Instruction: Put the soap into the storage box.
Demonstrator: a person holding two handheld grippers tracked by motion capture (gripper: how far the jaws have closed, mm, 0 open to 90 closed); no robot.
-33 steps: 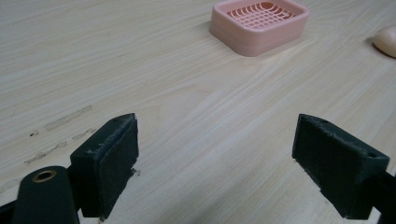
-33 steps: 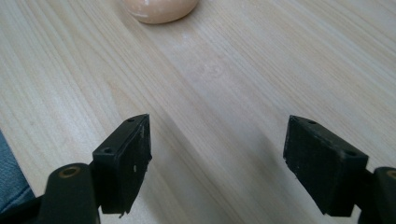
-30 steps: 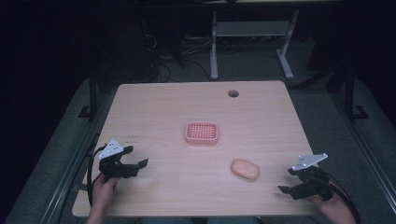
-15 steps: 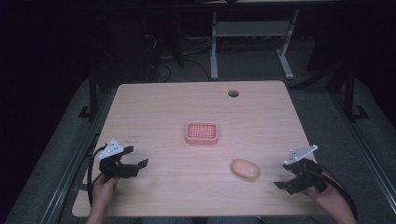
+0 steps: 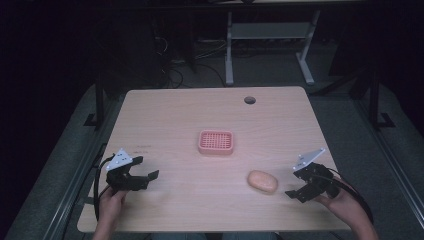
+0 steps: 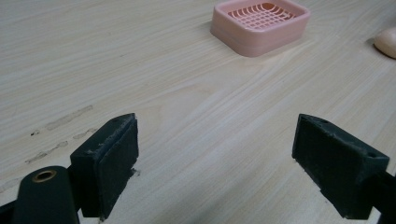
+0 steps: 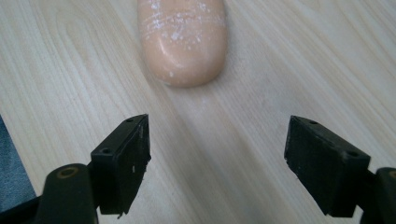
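High view, counter point(image 5: 165, 120): pale wood-grain top.
Soap: peach oval soap bar point(image 5: 263, 182) lies flat, front right, well apart from the pink plastic grid soap dish point(image 5: 216, 142) at centre.
Right gripper point(image 5: 300, 192): jaws wide apart, empty, just beside soap.
Left gripper point(image 5: 145, 176): jaws wide, empty, front left.

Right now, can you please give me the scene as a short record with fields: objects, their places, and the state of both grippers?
soap bar: peach oval, lying on the table, near right side
soap dish: pink, slotted, mid-table, nothing in it
right gripper: open, just right of the soap bar, aimed at it, not touching
left gripper: open, near left edge, holding nothing
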